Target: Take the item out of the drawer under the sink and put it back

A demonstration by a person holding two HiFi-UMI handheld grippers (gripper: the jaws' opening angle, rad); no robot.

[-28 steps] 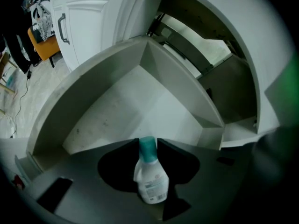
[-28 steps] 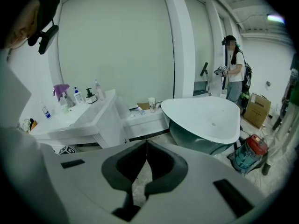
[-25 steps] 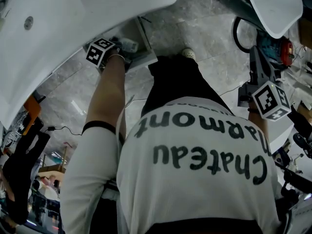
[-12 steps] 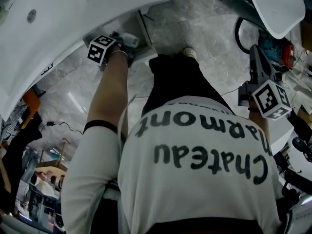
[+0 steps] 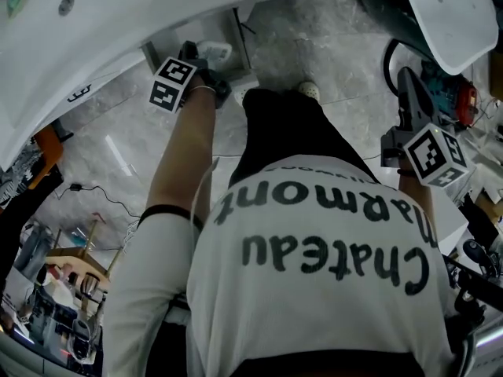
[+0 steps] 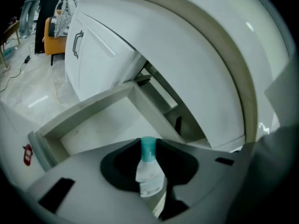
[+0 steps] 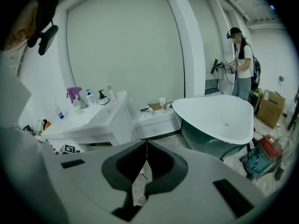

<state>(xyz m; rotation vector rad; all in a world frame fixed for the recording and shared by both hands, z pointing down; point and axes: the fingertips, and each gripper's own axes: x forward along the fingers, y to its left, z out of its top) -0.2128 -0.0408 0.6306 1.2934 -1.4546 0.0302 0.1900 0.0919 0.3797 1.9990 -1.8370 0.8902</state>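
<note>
in the head view the person's white shirt (image 5: 314,273) fills the lower half, and the white sink (image 5: 118,30) overhangs the upper left. the drawer is almost wholly covered there, and the jaws of the left gripper (image 5: 203,60) cannot be made out. in the left gripper view the lower end of the bottle (image 6: 149,174) is cut off behind the gripper's own body. the print on its label (image 6: 150,186) is too small to read, and the right edge of that view is a dark blur.

against the frame a second ago, the left gripper's marker cube (image 5: 173,85) sits higher in the head view, closer under the sink's rim. a white end of the bottle now shows at 1 o'clock of the cube. the left jaws have just been closing, with the bottle between them. the right gripper (image 5: 409,100) is in much the same place, at 2 o'clock of the shirt.

the left gripper is clamped on the bottle, which stands upright between the jaws with its teal cap (image 6: 148,147) toward 12 o'clock. the open drawer (image 6: 88,108) lies beyond it, at 10 o'clock of the cap, pulled out from under the sink. the right gripper's jaws meet at their tips, and the white bathtub (image 7: 219,120) is at 2 o'clock of them.
</note>
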